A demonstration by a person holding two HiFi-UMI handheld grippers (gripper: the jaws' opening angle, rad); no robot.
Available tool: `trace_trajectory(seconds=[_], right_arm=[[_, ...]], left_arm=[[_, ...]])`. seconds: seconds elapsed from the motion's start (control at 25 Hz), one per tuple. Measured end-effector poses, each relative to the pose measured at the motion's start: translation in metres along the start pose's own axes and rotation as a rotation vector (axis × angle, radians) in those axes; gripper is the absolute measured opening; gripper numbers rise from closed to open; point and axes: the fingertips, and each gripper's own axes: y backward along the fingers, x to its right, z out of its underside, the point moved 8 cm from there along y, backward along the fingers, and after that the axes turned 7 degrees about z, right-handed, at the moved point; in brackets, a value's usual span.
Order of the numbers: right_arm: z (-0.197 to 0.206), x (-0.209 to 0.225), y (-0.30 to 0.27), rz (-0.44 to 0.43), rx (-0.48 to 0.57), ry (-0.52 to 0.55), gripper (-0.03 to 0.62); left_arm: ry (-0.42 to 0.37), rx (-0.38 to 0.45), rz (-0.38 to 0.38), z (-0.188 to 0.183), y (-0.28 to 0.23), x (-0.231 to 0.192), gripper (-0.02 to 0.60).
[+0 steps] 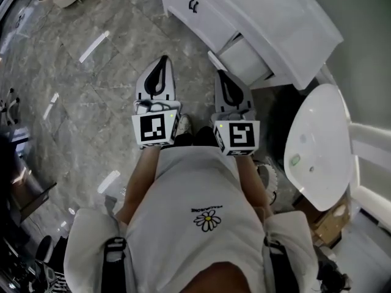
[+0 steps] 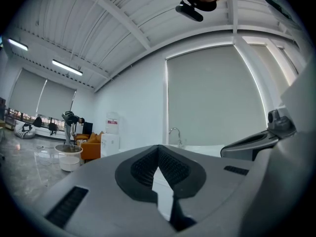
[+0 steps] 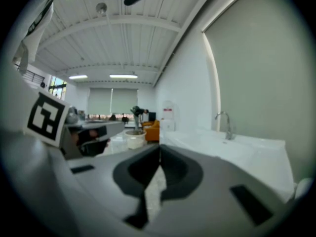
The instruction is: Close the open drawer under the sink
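Nearest, at mid-frame, the left tongs (image 1: pixel 162 61) and right tongs (image 1: pixel 220 73) are both closed on nothing. Just beyond the right tongs, toward the upper right, the open drawer (image 1: pixel 247 60) juts out under the sink (image 1: pixel 263 8), so the right tongs are nearer.

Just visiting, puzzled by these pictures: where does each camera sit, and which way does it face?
Head view: on the person's head, facing steeply down at the open drawer; torso, left gripper and right gripper show.
Left gripper view: on the left gripper, facing level along its shut jaws toward the faucet.
Right gripper view: likewise on the right gripper.
Both gripper views share the faucet.
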Motion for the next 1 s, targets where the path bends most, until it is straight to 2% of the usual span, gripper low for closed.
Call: trace_trajectory(seconds=[0.16, 0.32, 0.52, 0.72, 0.88, 1.0], right_arm=[[0.007, 0.009, -0.014, -0.016, -0.026, -0.009, 0.029], [0.006, 0.022, -0.031, -0.036, -0.023, -0.042, 0.029], [-0.001, 0.030, -0.044, -0.060, -0.014, -0.032, 0.029], [0.005, 0.038, -0.039, -0.066, -0.021, -0.050, 0.029], [0.003, 0.058, -0.029, -0.036, 0.000, -0.066, 0.029], [0.006, 0.077, -0.019, 0.014, 0.010, -0.093, 0.029]], left_arm=[[0.022, -0.015, 0.004, 0.013, -0.010, 0.003, 0.020], [0.003, -0.029, -0.018, 0.004, -0.019, 0.005, 0.020], [0.001, -0.030, -0.049, -0.008, -0.020, 0.007, 0.020], [0.001, -0.064, -0.093, -0.008, -0.011, 0.008, 0.020], [0.032, -0.030, -0.100, -0.007, -0.024, 0.013, 0.020], [0.042, -0.032, -0.071, -0.012, -0.039, 0.027, 0.020]])
